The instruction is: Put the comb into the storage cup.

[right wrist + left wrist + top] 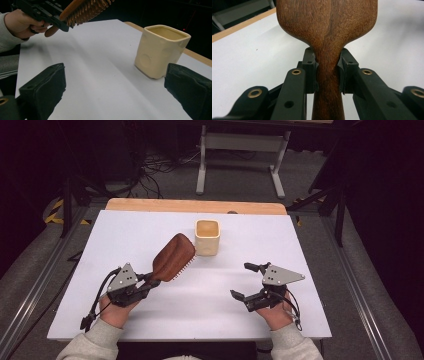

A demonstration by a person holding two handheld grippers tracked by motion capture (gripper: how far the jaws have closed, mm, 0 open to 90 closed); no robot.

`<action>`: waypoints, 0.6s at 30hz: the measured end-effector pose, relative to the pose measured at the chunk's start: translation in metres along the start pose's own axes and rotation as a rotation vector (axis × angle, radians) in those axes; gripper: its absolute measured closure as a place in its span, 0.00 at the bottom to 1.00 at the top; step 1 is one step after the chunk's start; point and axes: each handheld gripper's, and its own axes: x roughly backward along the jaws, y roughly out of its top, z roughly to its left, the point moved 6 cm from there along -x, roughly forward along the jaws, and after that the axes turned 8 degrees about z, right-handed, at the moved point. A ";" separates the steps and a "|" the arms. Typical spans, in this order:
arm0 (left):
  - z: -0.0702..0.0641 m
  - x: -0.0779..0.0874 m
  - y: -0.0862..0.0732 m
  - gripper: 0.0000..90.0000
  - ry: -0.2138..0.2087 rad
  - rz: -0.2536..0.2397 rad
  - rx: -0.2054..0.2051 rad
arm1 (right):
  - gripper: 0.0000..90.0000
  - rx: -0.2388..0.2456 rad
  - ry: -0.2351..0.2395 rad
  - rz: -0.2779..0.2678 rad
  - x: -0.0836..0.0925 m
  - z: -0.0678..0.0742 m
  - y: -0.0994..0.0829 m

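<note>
My left claw (150,282) sat low at the near left of the white bench (125,235), held from below by the hand, and pointed forward and to the right; its jaws pinched the neck of the wooden hairbrush (174,256), one pad on each side of the handle. The brush was lifted clear of the bench, its broad back turned up and its bristles facing down and to the right, with the head reaching toward the cream square cup (207,237), which stood upright near the far middle. My right claw (246,281) hovered at the near right, turned leftward, with its jaws spread wide and nothing between them. From the left gripper view, the top of the brush head ran out of frame and the handle's end dropped below it. From the right gripper view, the brush was cut off at the top edge, and I could not see inside the cup down to its bottom.
</note>
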 end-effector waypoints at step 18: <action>-0.006 -0.005 -0.002 0.80 0.016 0.006 -0.027 | 0.05 0.019 0.079 0.031 -0.019 0.010 0.028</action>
